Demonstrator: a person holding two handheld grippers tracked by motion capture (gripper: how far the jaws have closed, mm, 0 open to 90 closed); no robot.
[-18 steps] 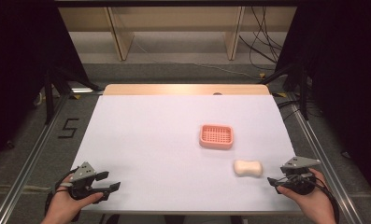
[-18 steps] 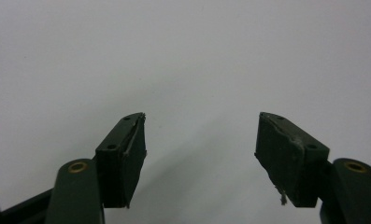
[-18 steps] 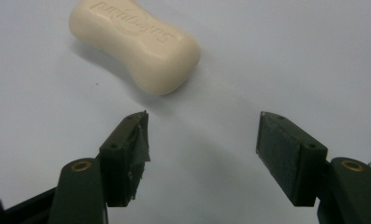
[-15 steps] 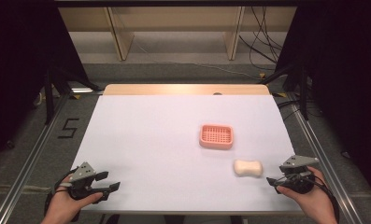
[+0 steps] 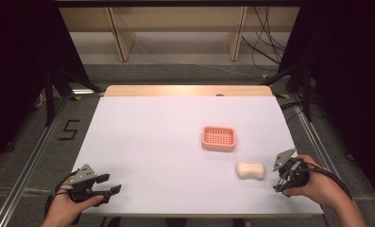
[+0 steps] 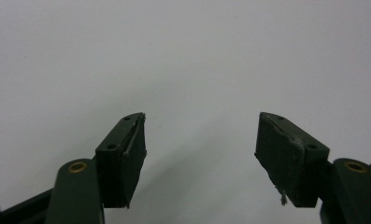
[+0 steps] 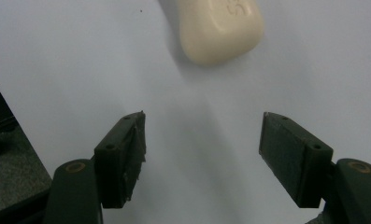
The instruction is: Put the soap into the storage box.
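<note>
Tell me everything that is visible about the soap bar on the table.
The soap is a cream-coloured bar with rounded ends and a slightly narrowed middle, smooth and matte. The right gripper view shows letters pressed into its top face, cut off by the frame edge. It lies flat on the white table, near the front right, apart from the pink dish behind it. Nothing touches it except the table; the right hand-held gripper is beside it, open.
</note>
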